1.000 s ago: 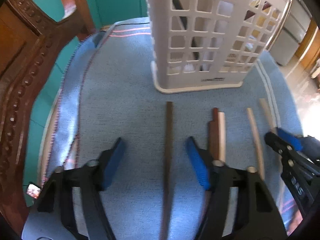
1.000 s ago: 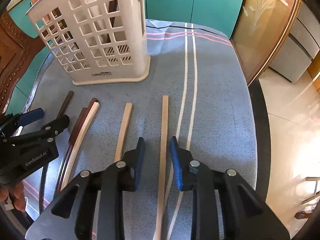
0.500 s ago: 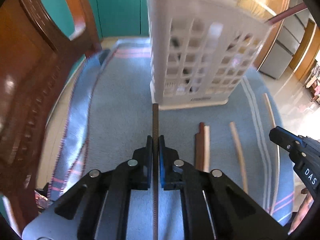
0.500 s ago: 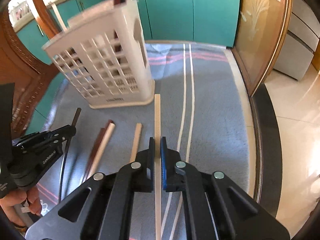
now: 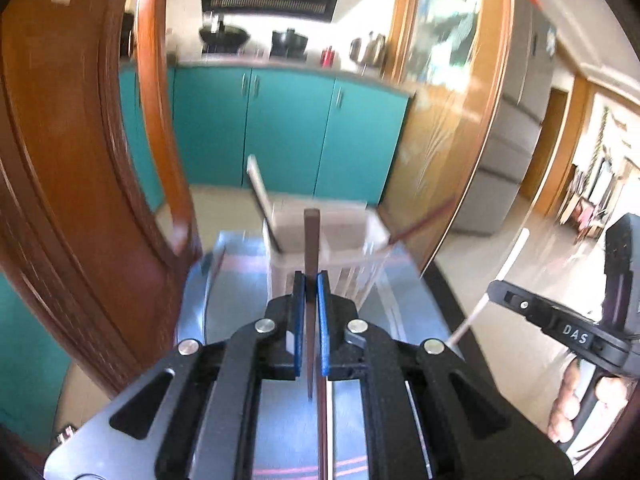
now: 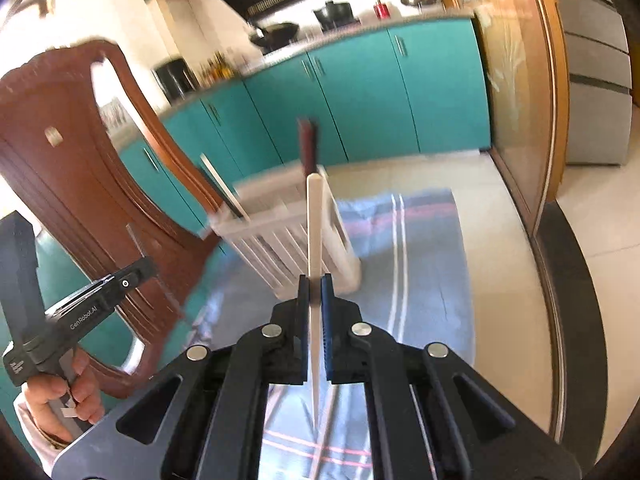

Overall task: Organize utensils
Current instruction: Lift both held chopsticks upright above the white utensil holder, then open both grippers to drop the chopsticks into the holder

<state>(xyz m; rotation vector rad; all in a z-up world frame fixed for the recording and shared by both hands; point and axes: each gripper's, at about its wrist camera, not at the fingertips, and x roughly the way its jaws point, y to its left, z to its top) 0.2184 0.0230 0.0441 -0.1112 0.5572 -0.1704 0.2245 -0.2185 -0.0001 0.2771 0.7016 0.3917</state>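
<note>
The dark brown chopstick (image 5: 311,248) is pinched between the blue pads of the left claw (image 5: 311,292), held up off the surface and pointing forward toward the white slotted basket (image 5: 372,232). The pale chopstick (image 6: 314,224) is gripped the same way in the right claw (image 6: 315,292), its tip raised in front of that same basket (image 6: 280,240). Both claws are closed tight on their sticks, with the pads pressed against each side.

The basket stands upright on a blue cloth (image 6: 424,264) with white and pink stripes that covers the surface. A few sticks already lean inside it: a pale one (image 5: 260,188) tilts out to the left, and a dark reddish one (image 6: 308,144) rises above the rim in the right wrist view. The picture is smeared with motion, so I can't count them.

In the left wrist view the right claw's black body shows at the far right, with a hand (image 5: 576,400) around its handle. In the right wrist view the left hand (image 6: 60,404) shows at the lower left, gripping its tool. A carved wooden chair back (image 6: 72,160) stands to the left of the basket, and teal cabinets (image 5: 288,128) line the wall behind.
</note>
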